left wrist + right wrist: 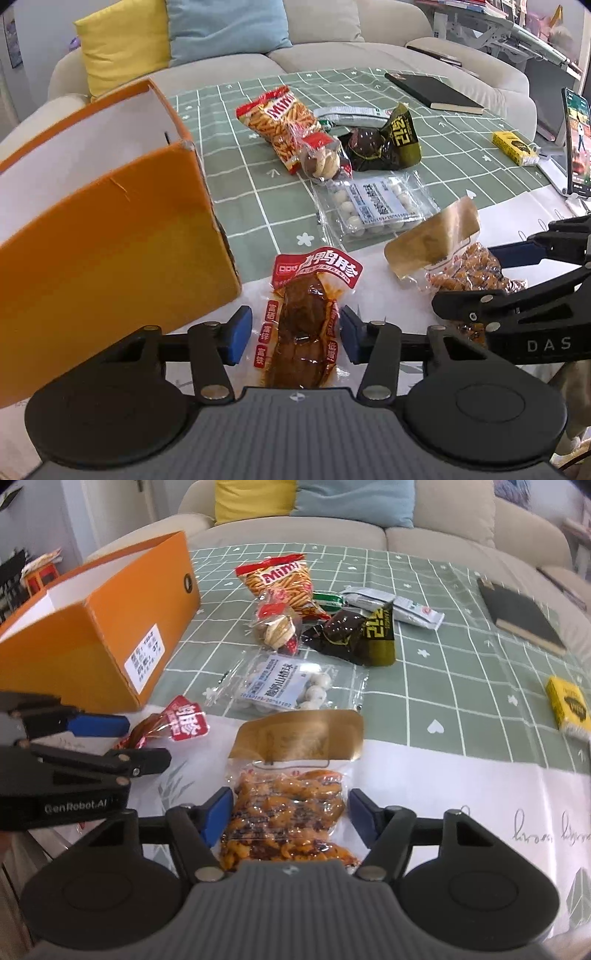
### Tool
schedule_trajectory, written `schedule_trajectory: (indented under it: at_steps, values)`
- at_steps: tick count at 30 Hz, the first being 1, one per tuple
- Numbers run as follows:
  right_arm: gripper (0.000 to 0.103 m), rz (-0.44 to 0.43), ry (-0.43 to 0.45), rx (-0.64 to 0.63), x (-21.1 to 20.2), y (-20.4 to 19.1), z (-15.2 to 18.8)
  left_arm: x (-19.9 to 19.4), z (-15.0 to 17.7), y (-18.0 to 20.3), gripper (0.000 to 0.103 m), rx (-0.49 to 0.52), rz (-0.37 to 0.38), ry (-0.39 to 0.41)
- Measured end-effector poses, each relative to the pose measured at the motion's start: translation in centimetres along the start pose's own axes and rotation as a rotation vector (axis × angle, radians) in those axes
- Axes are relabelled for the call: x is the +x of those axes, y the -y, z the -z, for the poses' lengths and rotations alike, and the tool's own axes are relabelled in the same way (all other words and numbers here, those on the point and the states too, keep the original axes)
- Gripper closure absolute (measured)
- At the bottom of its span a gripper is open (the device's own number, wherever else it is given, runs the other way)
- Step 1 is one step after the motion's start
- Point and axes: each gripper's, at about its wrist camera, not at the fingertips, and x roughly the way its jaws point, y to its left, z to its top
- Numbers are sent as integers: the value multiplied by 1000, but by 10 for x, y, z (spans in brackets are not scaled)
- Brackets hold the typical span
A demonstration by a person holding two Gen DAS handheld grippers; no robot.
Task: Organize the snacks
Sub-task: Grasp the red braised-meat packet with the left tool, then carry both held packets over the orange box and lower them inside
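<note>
Both packets lie on the counter (443,775): your left gripper (293,332) straddles the red meat packet (301,325), your right gripper (290,814) the fried-snack bag (291,805), jaws open, gripping nothing; close squarely mid-packet before lifting toward the orange box (110,229).
</note>
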Motion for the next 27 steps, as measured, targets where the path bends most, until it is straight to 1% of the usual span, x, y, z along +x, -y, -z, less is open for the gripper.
schedule_trajectory:
  at_steps: [1,4,6,7,8,9,12,16,21,27]
  values:
    - [38,1,-1,0,-1,-1,0,-3,-1,0,53,-3,0,4]
    - [38,-4,16,-8,-8,-4,-2,-10,-4,-2,56,-23,6,7]
    - [38,-10,35,-18,-14,-7,-4,-12,-5,-4,57,-39,-8,0]
    - [38,-10,43,-25,-17,-9,-5,-16,-6,-5,80,-45,-2,5]
    - [38,-7,49,-32,-19,-11,-6,-20,-8,-5,89,-44,-16,14]
    - [38,-5,53,-37,-22,-13,-8,-24,-10,-5,89,-45,-19,19]
    - [38,-9,64,-33,-27,-15,-10,-31,-12,-10,90,-86,6,22]
    - [38,-13,67,-28,-30,-16,-12,-35,-12,-14,93,-99,-14,17]
    - [38,-12,81,-32,-40,-19,-17,-54,-18,-21,93,-131,6,73]
    - [38,-28,111,-16,-59,-24,-35,-83,-29,-29,94,-176,21,151]
